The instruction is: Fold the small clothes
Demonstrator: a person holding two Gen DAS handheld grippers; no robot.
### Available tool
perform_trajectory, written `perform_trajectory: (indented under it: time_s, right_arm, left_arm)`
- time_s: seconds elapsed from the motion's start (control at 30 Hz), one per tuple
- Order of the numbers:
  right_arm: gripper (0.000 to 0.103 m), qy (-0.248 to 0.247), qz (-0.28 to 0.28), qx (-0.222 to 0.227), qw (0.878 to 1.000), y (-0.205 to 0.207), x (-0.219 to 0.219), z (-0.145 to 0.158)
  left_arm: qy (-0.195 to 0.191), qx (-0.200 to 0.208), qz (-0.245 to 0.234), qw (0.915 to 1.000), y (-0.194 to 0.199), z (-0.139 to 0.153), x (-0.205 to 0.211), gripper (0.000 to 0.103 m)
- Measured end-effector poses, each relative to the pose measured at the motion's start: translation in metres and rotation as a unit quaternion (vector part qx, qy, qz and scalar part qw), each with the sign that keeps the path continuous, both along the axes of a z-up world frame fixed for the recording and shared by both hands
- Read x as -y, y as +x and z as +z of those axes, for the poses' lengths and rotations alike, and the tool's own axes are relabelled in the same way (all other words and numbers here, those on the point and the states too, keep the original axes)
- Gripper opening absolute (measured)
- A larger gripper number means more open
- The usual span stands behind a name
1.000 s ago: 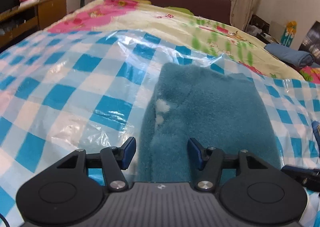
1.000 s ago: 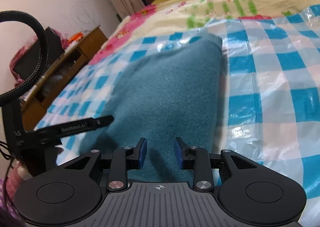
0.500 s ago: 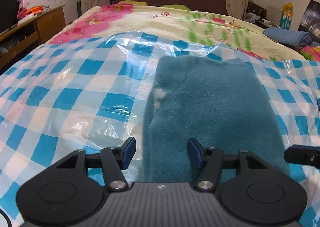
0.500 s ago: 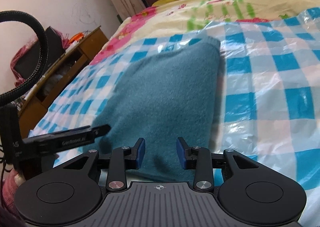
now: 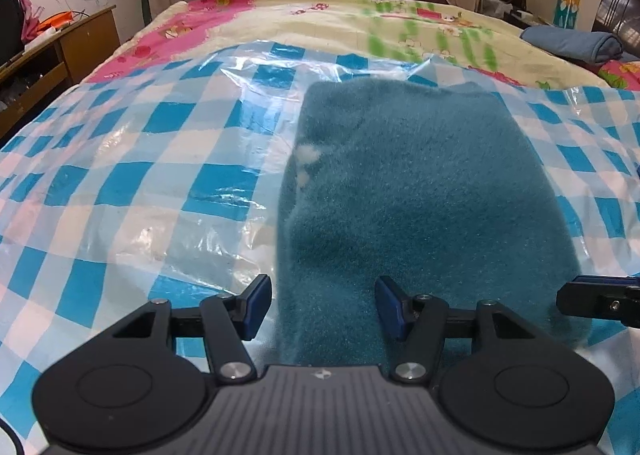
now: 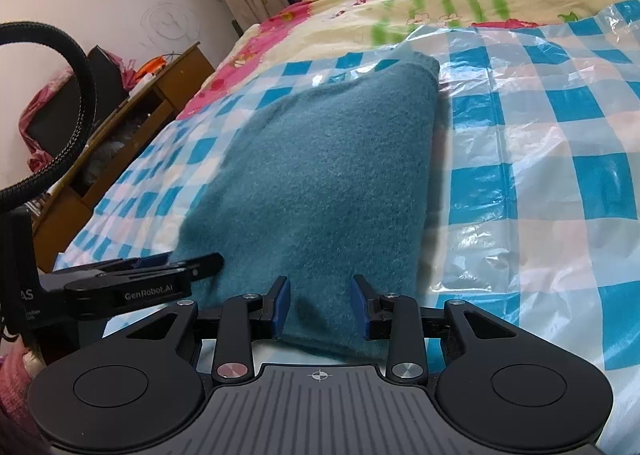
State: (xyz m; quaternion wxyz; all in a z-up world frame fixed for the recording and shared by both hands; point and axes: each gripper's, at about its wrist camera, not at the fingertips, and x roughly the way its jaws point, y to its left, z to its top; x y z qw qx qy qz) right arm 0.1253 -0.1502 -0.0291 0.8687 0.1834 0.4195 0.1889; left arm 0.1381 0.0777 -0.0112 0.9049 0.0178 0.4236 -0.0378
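The right hand-held gripper [image 6: 320, 305] has opened wider over the garment [image 6: 320, 175].

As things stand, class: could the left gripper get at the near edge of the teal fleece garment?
Probably yes. The left gripper is open, and the teal fleece garment's near edge already lies between its fingers, with nothing in the way on the checkered plastic sheet.

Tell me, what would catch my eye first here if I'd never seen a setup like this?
Probably the fuzzy teal garment, folded into a neat block in the middle of the blue-and-white checked plastic sheet spread over the bed. Next, the two black grippers with blue pads at its near edge: the left gripper and the right gripper, both open.
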Motion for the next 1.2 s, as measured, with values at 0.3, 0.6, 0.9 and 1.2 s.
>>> perform_trajectory:
  time_s: [0.3,0.6,0.9,1.2]
  right_arm:
    - [0.033,-0.009,-0.002,-0.007,1.0,0.005,-0.003,-0.003]
    - [0.033,-0.032,-0.006,-0.014,0.999,0.011,-0.012,-0.005]
    - [0.033,-0.039,-0.02,-0.023,0.999,0.025,-0.013,-0.009]
    - [0.033,-0.049,-0.031,-0.017,0.998,0.027,-0.015,-0.001]
  left_arm:
    - [-0.005,-0.008,-0.006,0.9999,0.008,-0.007,-0.003,0.068]
    - [-0.008,-0.014,-0.014,0.9998,0.018,-0.013,-0.003,0.071]
    - [-0.027,-0.017,-0.02,0.9993,0.035,-0.019,-0.004,0.071]
    - [-0.034,-0.008,-0.018,0.9992,0.035,-0.014,-0.006,0.072]
